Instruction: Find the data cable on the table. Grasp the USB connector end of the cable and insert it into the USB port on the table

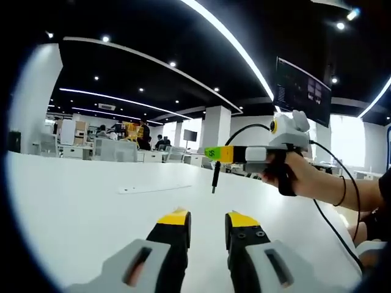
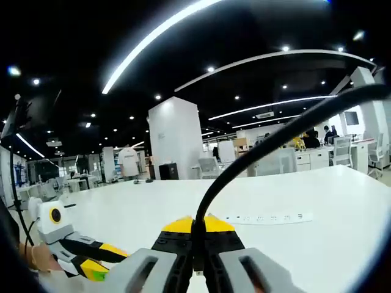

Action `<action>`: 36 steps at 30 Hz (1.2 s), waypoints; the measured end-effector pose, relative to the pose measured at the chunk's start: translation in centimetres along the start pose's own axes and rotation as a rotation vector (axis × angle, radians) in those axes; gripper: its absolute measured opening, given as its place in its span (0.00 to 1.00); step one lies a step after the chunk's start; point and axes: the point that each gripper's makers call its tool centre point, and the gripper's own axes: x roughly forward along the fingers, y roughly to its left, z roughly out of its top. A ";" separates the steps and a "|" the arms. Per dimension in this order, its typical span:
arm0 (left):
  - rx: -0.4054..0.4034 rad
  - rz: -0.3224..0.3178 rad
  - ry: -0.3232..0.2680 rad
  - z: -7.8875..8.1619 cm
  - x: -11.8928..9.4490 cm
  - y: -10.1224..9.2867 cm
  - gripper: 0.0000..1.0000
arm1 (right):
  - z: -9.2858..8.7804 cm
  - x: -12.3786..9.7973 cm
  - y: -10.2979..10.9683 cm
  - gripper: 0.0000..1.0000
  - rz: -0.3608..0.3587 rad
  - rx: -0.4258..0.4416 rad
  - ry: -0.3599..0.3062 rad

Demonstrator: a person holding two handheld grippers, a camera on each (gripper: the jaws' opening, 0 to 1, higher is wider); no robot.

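Note:
My right gripper (image 2: 198,231) is shut on the black data cable (image 2: 256,152), which arcs up and away to the right. In the left gripper view, a hand holds the right gripper (image 1: 215,153) above the table, and the cable's connector end (image 1: 215,180) hangs straight down from its tip. A flat white port strip (image 2: 269,217) lies on the white table (image 2: 342,201); the same strip (image 1: 156,189) sits ahead of my left gripper (image 1: 208,218), which is open with nothing between its yellow-tipped jaws. The left gripper (image 2: 104,259) is low at the left.
The person's forearm (image 1: 330,183) with a wristband reaches in from the right, and a thin black cord (image 1: 333,226) trails down from it. Office desks, chairs and people (image 1: 143,137) stand far behind the table. A dark monitor (image 1: 302,91) hangs overhead.

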 end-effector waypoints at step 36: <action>-0.018 -0.053 0.069 -2.4 11.7 3.4 0.31 | 0.1 6.6 -16.7 0.05 -0.259 -0.011 0.040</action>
